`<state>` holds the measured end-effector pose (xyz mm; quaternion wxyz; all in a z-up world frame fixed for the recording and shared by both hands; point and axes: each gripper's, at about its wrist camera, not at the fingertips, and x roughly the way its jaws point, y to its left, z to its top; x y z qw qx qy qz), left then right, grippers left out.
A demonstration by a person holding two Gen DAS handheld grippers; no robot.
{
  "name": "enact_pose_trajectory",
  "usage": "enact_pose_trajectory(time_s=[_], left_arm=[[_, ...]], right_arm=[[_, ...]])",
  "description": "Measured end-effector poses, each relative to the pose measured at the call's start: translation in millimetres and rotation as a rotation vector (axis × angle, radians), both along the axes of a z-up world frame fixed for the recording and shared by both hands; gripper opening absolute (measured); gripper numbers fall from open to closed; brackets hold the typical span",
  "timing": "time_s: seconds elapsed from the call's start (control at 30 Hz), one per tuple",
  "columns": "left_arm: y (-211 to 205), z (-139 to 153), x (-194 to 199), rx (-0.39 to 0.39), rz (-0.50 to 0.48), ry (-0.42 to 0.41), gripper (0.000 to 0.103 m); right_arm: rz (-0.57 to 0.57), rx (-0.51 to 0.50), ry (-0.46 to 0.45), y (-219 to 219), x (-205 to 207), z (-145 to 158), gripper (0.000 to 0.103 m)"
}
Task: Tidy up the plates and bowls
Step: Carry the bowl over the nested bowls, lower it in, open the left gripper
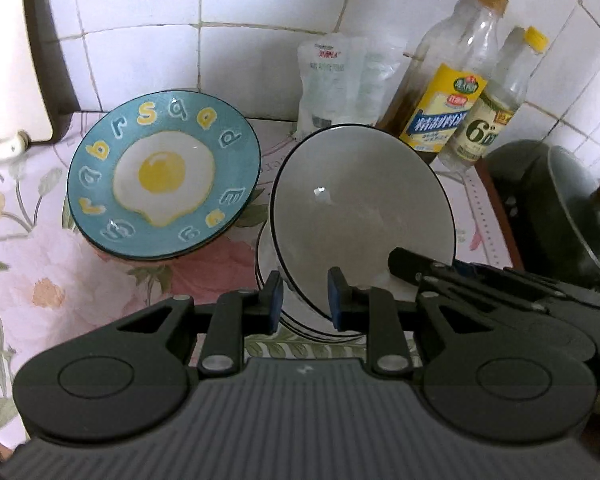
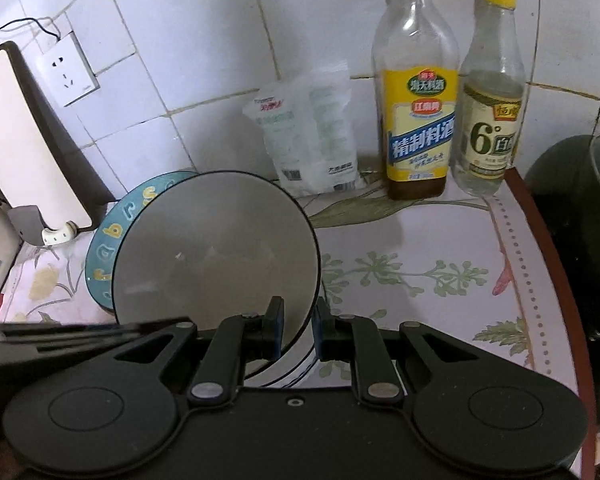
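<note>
A white bowl (image 1: 360, 208) with a thin black rim line is held tilted on a floral tablecloth (image 1: 40, 264), its round mouth turned up and toward both cameras, its base down over further black-rimmed white bowls (image 1: 300, 320) stacked beneath it. The bowl's inside is plain and glossy, with a small highlight near its centre.

The left gripper (image 1: 305, 300) has its blue-padded fingers on either side of the bowl's near rim; the right pad sits inside the bowl and the left outside, but a gap shows, so whether the jaws are clamped cannot be told. The right gripper (image 2: 298, 330) straddles the opposite stretch of rim in the same way, jaws narrowed around the edge, firm contact likewise unclear.

Just left of the bowl, a teal plate (image 1: 164, 180) painted with a fried egg and a ring of letters rests on other plates.

The left wrist view shows the whole plate design, plus a dark pot (image 1: 556, 208) with a glass lid at right. The right wrist view hides most of the plate behind the bowl but reveals a wall socket (image 2: 68, 74) and a white appliance (image 2: 24, 140). Both show a cooking wine bottle (image 2: 418, 92), a vinegar bottle (image 2: 490, 96) and a white pouch (image 2: 312, 136) against the tiled wall (image 2: 204, 40).
</note>
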<state>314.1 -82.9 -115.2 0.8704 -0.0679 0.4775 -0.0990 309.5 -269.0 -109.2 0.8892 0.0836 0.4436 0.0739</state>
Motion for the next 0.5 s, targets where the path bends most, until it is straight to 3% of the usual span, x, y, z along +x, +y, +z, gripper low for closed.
enact_pose_trajectory(time_s=[0.17, 0.5], left_arm=[[3, -13, 11, -0.041, 0.003, 0.064, 0.021], [4, -22, 15, -0.073, 0.041, 0.086, 0.021]], right_arm=[[0.004, -0.043, -0.023, 4, 1, -6, 0.019], [0.018, -0.094, -0.066, 7, 1, -13, 0.020]])
